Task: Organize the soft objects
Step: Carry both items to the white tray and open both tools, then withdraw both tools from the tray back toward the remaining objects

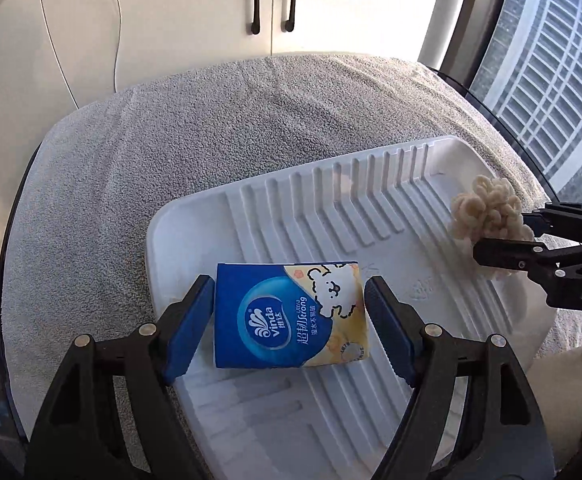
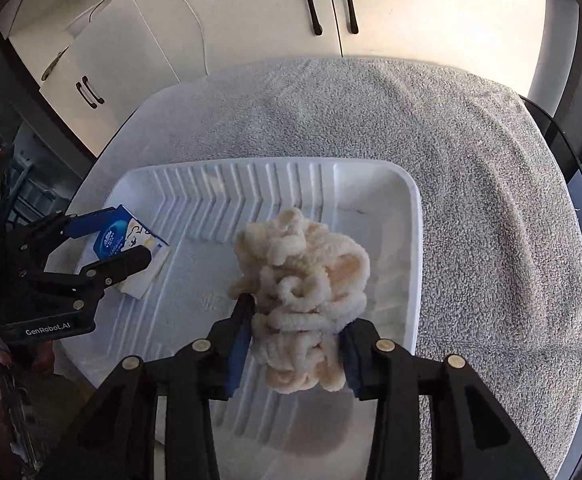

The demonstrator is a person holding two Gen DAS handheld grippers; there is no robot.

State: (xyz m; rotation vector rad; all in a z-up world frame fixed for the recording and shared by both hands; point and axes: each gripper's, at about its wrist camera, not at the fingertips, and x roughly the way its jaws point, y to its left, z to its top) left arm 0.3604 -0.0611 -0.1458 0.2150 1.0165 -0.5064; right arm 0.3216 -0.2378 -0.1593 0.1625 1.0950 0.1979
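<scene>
A blue and yellow Vinda tissue pack [image 1: 291,314] lies in the white ribbed tray [image 1: 371,200]. My left gripper [image 1: 289,308] is open, its blue pads on either side of the pack with small gaps. My right gripper [image 2: 295,332] is shut on a cream fluffy chenille bundle [image 2: 303,276] and holds it above the tray's right half. The bundle [image 1: 487,216] and right gripper [image 1: 503,240] show at the right edge of the left wrist view. The tissue pack [image 2: 131,240] and left gripper [image 2: 111,240] show at the left of the right wrist view.
The tray [image 2: 417,240] sits on a grey towel [image 1: 211,140] that covers a round table. White cabinets [image 1: 271,0] stand behind. A window [image 1: 551,80] is at the right.
</scene>
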